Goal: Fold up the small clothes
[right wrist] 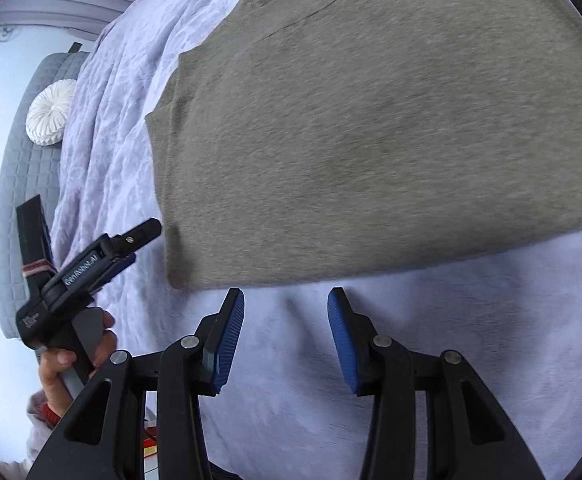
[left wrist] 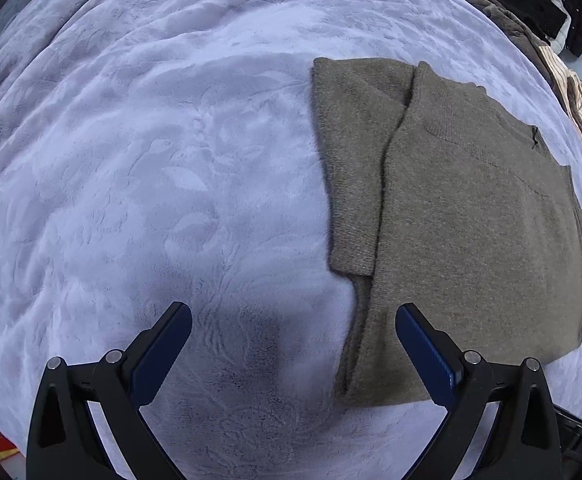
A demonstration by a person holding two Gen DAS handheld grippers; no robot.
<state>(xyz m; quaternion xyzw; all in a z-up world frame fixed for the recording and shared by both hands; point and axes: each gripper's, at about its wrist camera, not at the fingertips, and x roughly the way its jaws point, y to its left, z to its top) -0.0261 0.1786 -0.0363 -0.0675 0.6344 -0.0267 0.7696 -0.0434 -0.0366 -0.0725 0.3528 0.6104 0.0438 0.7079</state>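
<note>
An olive-grey knit sweater [left wrist: 463, 216] lies folded flat on the lavender blanket [left wrist: 151, 180], one sleeve folded over its left side. My left gripper [left wrist: 293, 316] is open and empty, hovering over the blanket with its right finger just above the sweater's near left corner. In the right wrist view the sweater [right wrist: 371, 128] fills the upper frame. My right gripper [right wrist: 287, 300] is open and empty, just short of the sweater's near edge. The left gripper [right wrist: 131, 246] shows at the left of this view, held in a hand.
A pile of striped, brown and black clothes [left wrist: 547, 28] lies at the far right edge of the bed. A grey quilted headboard [right wrist: 23, 168] and a round white cushion [right wrist: 51, 114] stand at the bed's far end.
</note>
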